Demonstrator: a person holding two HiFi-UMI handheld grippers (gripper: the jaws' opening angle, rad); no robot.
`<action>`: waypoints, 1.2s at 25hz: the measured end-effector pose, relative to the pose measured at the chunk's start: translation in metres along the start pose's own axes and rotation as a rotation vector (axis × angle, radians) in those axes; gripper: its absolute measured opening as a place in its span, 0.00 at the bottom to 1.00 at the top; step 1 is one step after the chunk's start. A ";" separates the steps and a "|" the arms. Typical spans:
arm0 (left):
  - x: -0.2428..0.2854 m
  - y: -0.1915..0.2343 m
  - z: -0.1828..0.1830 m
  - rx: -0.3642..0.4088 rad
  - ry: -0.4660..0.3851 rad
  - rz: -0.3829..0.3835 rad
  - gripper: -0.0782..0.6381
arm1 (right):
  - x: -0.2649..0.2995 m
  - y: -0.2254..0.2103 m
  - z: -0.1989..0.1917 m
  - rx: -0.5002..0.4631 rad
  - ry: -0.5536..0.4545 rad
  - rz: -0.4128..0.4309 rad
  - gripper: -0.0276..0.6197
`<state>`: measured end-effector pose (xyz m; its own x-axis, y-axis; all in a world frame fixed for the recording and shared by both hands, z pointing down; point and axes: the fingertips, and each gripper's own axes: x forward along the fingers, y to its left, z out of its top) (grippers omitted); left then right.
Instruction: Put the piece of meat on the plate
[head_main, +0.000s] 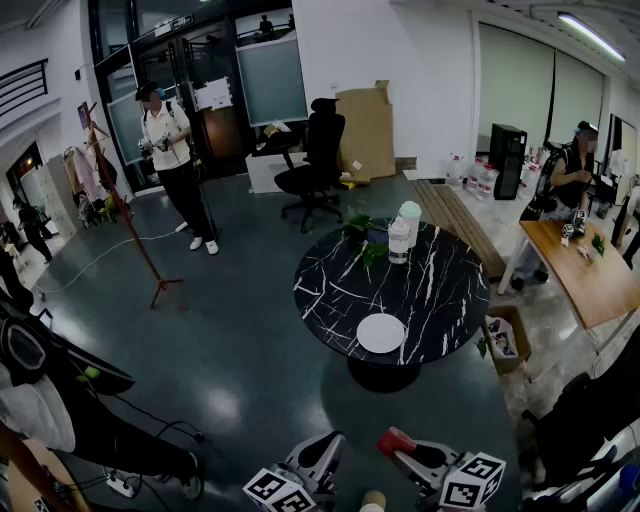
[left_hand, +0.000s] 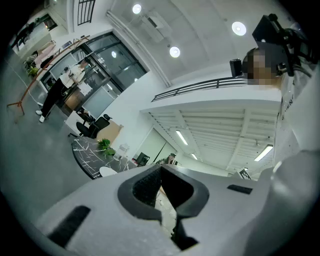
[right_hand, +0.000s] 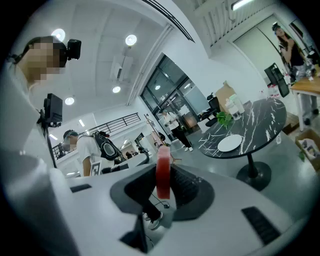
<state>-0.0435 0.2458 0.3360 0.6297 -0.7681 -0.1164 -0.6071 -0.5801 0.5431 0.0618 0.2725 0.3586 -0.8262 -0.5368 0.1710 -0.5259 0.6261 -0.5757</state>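
A red slab of meat (right_hand: 163, 171) stands on edge between the jaws of my right gripper (right_hand: 163, 176), which is shut on it; in the head view the meat (head_main: 394, 442) shows at the tip of that gripper (head_main: 397, 447) near the bottom edge. A white plate (head_main: 381, 333) lies at the near edge of the round black marble table (head_main: 440, 300), well beyond both grippers; the plate (right_hand: 230, 143) also shows in the right gripper view. My left gripper (head_main: 327, 452) is beside the right one, and its jaws (left_hand: 161, 187) are shut with nothing between them.
On the far side of the table stand a white jug (head_main: 399, 241), a white cup (head_main: 410, 217) and a green plant (head_main: 362, 232). A black office chair (head_main: 315, 162) and a person (head_main: 176, 165) are farther back. A wooden desk (head_main: 585, 270) is on the right, a stand (head_main: 130, 225) on the left.
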 end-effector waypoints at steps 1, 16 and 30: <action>0.005 0.005 0.001 -0.001 -0.009 0.001 0.12 | 0.004 -0.006 0.002 -0.007 0.002 -0.002 0.18; 0.073 0.080 -0.021 -0.032 0.044 0.025 0.12 | 0.050 -0.086 0.027 0.043 0.021 -0.053 0.17; 0.190 0.182 0.009 -0.060 0.131 -0.057 0.12 | 0.146 -0.179 0.098 0.093 0.029 -0.136 0.17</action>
<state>-0.0387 -0.0084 0.4055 0.7225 -0.6901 -0.0417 -0.5408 -0.6017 0.5878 0.0553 0.0268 0.4086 -0.7551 -0.5954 0.2744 -0.6131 0.4929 -0.6174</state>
